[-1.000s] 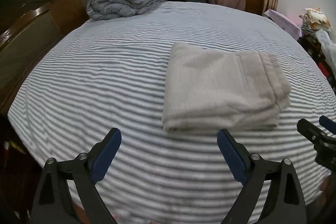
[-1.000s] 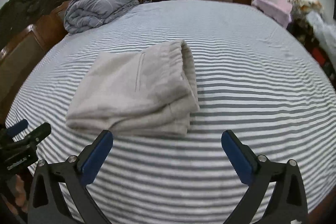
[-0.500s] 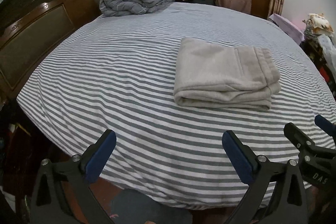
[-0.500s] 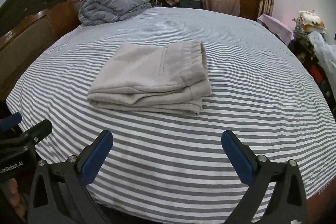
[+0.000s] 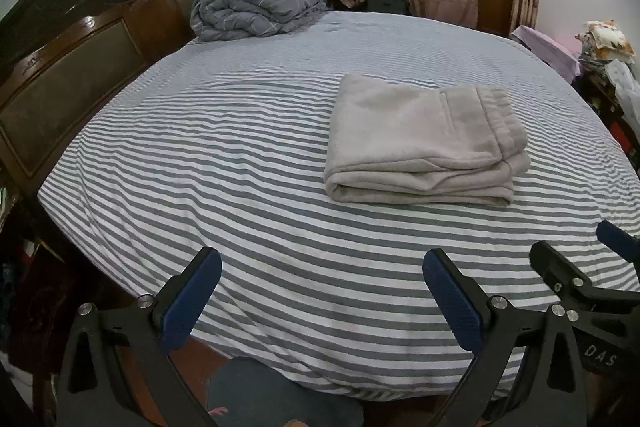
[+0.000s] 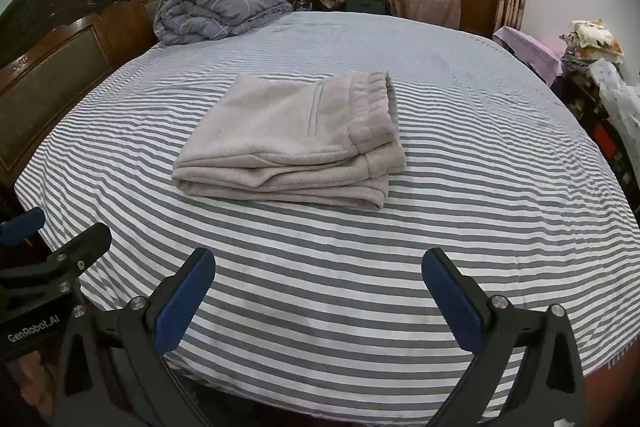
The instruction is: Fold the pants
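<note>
The word "GenRobot.AI" is printed in white on the body of the left gripper [image 6: 24,227], which is seen at the left edge of the right wrist view; the letters "DAS" can be read on the body of the right gripper [image 5: 600,255] at the right edge of the left wrist view (the rest of that word is cut off by the frame). No other writing can be made out.

Both tools are held side by side over the near edge of the bed [image 5: 280,227], angled downward toward the striped sheet. The left gripper [image 5: 320,291] is seen with its blue-padded jaws spread wide, and nothing is held between them. The right gripper [image 6: 318,287] is likewise spread wide and empty.

The pants [image 5: 424,143] are found folded into a compact grey stack on the striped sheet, lying well apart from both grippers, with the elastic waistband turned toward the right side. In the right wrist view the pants [image 6: 296,139] are placed left of centre. A bundled grey quilt [image 5: 256,3] is seen at the far end, beside the dark wooden headboard [image 5: 80,27].
</note>
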A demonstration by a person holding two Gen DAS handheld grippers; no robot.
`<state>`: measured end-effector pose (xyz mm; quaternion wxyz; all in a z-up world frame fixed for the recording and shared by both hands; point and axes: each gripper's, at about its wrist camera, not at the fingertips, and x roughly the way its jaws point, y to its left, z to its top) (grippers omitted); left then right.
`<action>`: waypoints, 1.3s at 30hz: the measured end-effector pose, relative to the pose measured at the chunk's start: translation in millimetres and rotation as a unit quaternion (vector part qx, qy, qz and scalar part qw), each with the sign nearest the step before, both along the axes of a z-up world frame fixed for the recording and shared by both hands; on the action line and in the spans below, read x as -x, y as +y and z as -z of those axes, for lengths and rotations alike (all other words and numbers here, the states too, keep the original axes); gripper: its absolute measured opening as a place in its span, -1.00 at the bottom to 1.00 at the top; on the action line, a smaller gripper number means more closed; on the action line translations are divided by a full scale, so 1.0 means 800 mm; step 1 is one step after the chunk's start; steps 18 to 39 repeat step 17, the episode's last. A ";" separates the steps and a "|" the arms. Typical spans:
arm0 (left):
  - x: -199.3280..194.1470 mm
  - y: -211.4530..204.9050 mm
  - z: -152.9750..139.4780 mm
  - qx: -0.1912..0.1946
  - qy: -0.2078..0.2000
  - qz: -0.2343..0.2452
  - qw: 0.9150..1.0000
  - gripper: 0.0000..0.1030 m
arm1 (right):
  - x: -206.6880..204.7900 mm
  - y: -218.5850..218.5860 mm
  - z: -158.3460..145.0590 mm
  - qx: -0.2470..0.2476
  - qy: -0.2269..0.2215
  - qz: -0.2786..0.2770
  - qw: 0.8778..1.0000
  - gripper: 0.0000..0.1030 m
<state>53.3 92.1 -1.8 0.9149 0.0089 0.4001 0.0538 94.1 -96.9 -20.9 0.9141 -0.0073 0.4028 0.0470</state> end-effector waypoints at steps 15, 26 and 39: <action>0.003 0.001 0.001 0.001 -0.008 -0.004 1.000 0.94 | 0.005 -0.001 0.004 0.000 0.008 0.002 1.000 0.99; 0.003 0.004 0.000 0.004 -0.007 -0.002 1.000 0.94 | 0.006 0.000 0.005 -0.001 0.009 0.002 1.000 0.99; 0.003 0.004 0.000 0.004 -0.007 -0.002 1.000 0.94 | 0.006 0.000 0.005 -0.001 0.009 0.002 1.000 0.99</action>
